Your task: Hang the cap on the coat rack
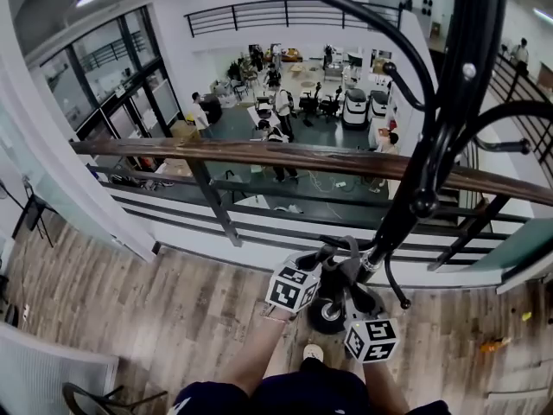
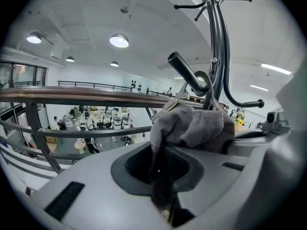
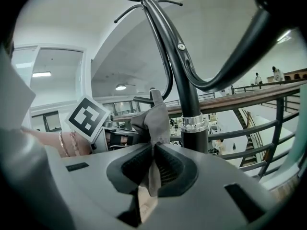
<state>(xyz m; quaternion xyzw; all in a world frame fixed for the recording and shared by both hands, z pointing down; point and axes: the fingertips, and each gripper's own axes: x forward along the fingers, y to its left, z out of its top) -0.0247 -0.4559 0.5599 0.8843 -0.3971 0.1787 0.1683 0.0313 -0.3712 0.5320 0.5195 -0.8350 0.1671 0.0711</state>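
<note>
**Wood-plank balcony, cap held at the rack pole by both tools**

Plank floor [image 1: 130, 309] underfoot, on a balcony over an open hall.

- Left gripper [image 2: 160, 167]: jaws nearly together, clamped on a fold of the grey cap [image 2: 192, 126]. The fabric runs down into the dark throat between the pads. The rest of the cap is bunched just above and in front of the tool.
- Right gripper [image 3: 153, 169]: jaws also nearly closed, ribbed pads pinching another edge of the cap. A strip of cloth hangs below the pads and a peak of it stands up above them.
- The two tools sit close together with the cap stretched between them. From the right gripper view, the left one's marker cube [image 3: 87, 118] is just across the cloth, with a wrist with thin bracelets [image 3: 67, 143] behind it.
- Cap position: low on the black coat rack [image 1: 449, 102], just beside its pole and near the silver collar [image 3: 194, 122].
- A short black peg [image 2: 184, 71] juts out right above the bunched cloth. A thin grey loop [image 2: 204, 83] shows beside that peg. Cannot tell whether it sits over the peg.
- Higher hooks curve out well above the cap.
- Beyond the rack: a railing with a wooden handrail [image 1: 259, 154] and dark bars.
- Far below: the hall floor, several people [image 1: 282, 111] and white machines [image 1: 354, 106].
</note>
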